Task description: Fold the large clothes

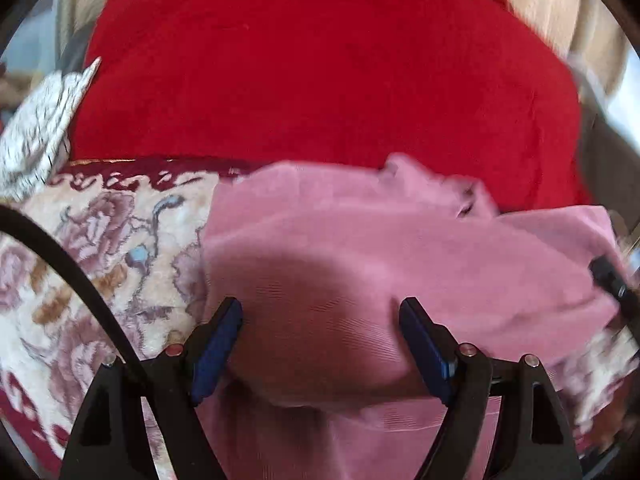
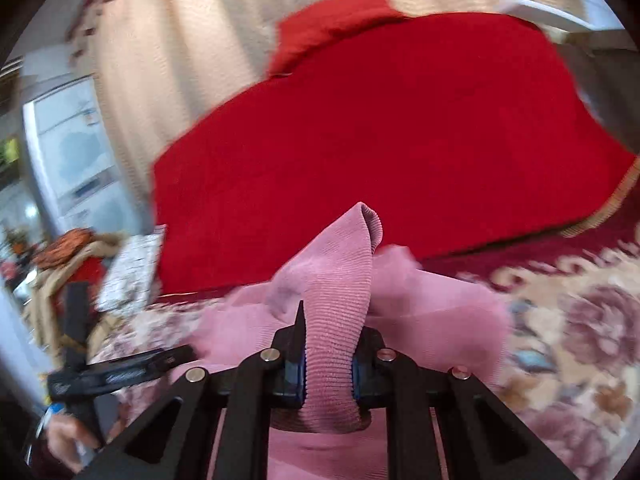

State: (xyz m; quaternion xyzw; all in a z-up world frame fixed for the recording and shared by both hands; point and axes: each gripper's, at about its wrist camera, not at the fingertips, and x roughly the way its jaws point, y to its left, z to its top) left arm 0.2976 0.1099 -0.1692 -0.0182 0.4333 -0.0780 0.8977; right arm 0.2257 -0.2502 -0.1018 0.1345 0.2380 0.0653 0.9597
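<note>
Pinching a ribbed fold of the pink garment, the right gripper has clamped tight, while the left gripper hovers wide open over its near bulge, holding nothing. Beyond the garment, on the floral carpet, lies a red cloth. That thin pinch could slip, collapsing the fold.

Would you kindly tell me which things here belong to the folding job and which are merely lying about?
Belongs to the job:
- pink ribbed knit garment
- right gripper, shut on a fold of it
- left gripper, open over it

Lying about:
- plain red cloth
- floral patterned carpet
- white speckled fabric
- beige curtain
</note>
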